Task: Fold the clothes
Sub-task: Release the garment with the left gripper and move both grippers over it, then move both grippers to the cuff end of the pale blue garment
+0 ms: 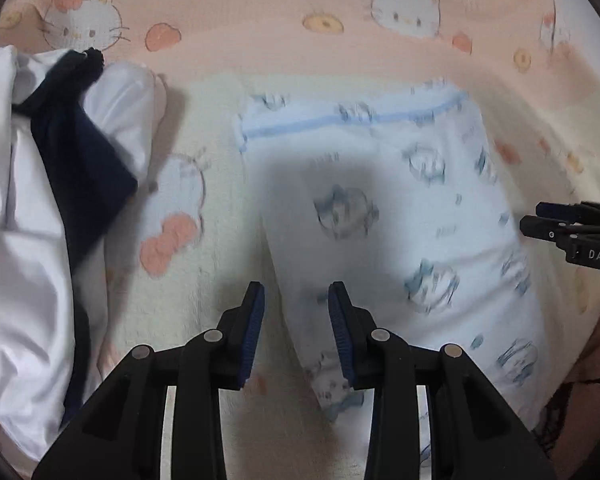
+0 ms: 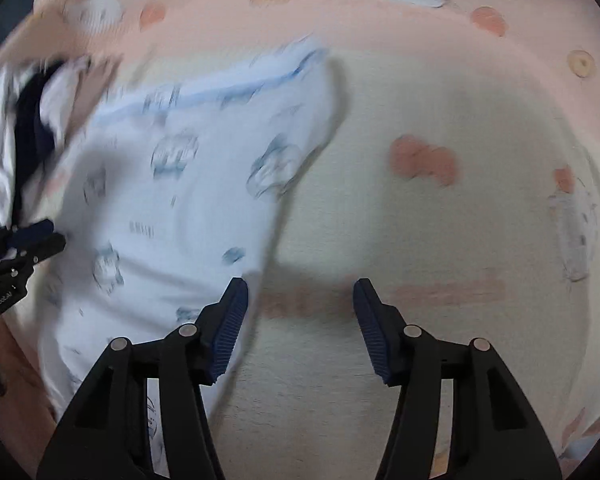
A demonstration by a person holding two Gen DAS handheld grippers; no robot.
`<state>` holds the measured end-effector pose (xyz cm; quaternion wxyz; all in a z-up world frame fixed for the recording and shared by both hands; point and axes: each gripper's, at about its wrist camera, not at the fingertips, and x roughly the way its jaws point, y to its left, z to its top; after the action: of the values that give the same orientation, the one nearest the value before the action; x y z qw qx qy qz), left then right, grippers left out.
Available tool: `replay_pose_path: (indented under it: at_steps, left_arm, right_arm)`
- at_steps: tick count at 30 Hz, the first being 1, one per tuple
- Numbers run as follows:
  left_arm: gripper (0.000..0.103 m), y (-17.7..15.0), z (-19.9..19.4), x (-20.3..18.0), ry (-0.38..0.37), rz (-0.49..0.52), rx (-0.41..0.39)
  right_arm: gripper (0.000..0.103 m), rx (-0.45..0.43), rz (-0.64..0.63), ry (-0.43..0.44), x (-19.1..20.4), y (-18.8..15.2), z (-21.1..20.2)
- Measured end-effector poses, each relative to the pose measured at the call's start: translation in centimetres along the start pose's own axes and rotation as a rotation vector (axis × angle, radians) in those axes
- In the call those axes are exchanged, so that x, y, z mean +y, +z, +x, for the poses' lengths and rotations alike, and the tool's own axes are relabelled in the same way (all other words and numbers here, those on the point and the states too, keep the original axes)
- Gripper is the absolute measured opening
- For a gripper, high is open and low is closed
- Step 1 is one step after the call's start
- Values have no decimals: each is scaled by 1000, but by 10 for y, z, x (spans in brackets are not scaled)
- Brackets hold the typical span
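Pants (image 1: 400, 208), pale with a blue cartoon print, lie flat on the blanket (image 1: 260, 48) at centre frame in our left view. Our left gripper (image 1: 296, 332) hovers at lower centre, jaws open and empty, straddling the pants' left edge. Our right gripper (image 2: 300, 328), jaws wide open, sits at the pants' right edge. White-and-navy clothes (image 1: 40, 200) lie at left.
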<state>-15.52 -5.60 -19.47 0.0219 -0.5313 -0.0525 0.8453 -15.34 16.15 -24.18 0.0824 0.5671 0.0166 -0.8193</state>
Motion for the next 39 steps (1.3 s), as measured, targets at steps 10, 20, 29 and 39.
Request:
replay_pose_path:
  at_steps: [10,20,29,39]
  left_arm:
    - [32,46,43,-4,-37,41,47]
    - [44,63,22,15,-41,-6,-59]
    - [44,78,28,31,-17,-83,-49]
    - [51,87,7,-9,25,-86,-8]
  right_arm:
    - [61,-6,-168,-32,49,55,55]
    - [61,-35,-75,45,18,97,47]
    - [59,-103,-23,8,-1,132,62]
    - [58,-69,38,2,2,133,45]
